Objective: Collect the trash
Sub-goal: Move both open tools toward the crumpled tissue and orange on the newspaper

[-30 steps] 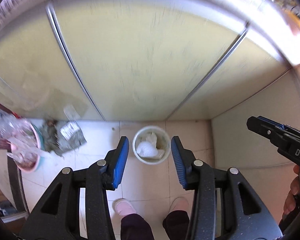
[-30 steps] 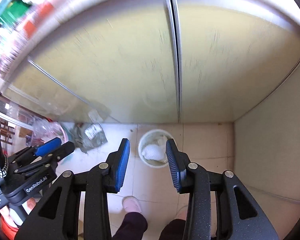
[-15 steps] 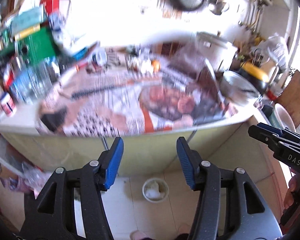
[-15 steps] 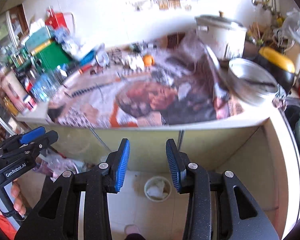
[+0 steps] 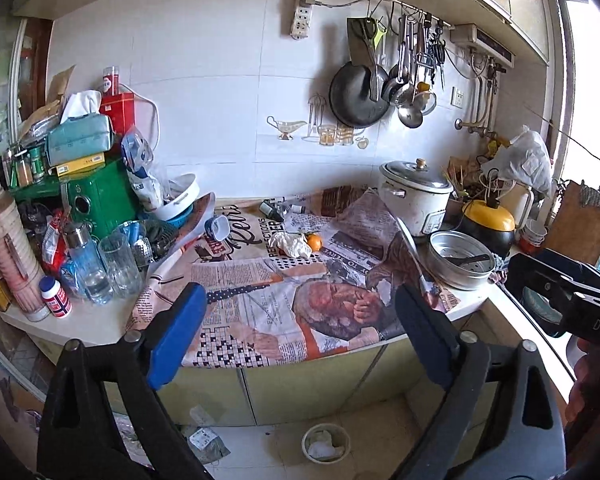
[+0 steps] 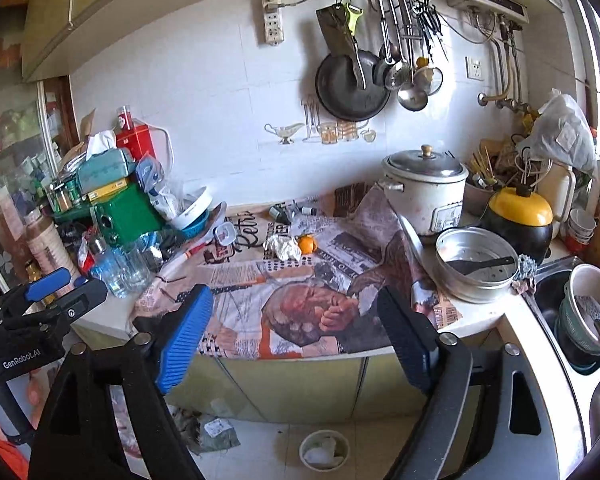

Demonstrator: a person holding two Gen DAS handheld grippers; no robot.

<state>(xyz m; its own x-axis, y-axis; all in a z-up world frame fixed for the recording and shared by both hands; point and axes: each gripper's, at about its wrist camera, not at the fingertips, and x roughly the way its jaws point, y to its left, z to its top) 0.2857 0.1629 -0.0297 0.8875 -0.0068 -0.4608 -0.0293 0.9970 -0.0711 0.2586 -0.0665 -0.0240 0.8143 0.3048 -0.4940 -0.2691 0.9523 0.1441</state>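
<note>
White crumpled tissue point(image 5: 290, 243) sits on the newspaper-covered counter point(image 5: 260, 312), touching an orange point(image 5: 314, 242), not yet collected. Small bin point(image 5: 325, 442) on the floor below already holds some white trash. Left gripper point(image 5: 296, 344) and right gripper point(image 6: 296, 336) both hang wide open and empty, well short of the tissue.

Both wrist cams sit side by side, back from the counter point(image 5: 100, 328), facing the tiled wall. The 2 views share the newspaper-covered top, rice cooker point(image 6: 424, 188) and floor bin point(image 5: 326, 442); the right cam also catches the sink point(image 6: 560, 300).
</note>
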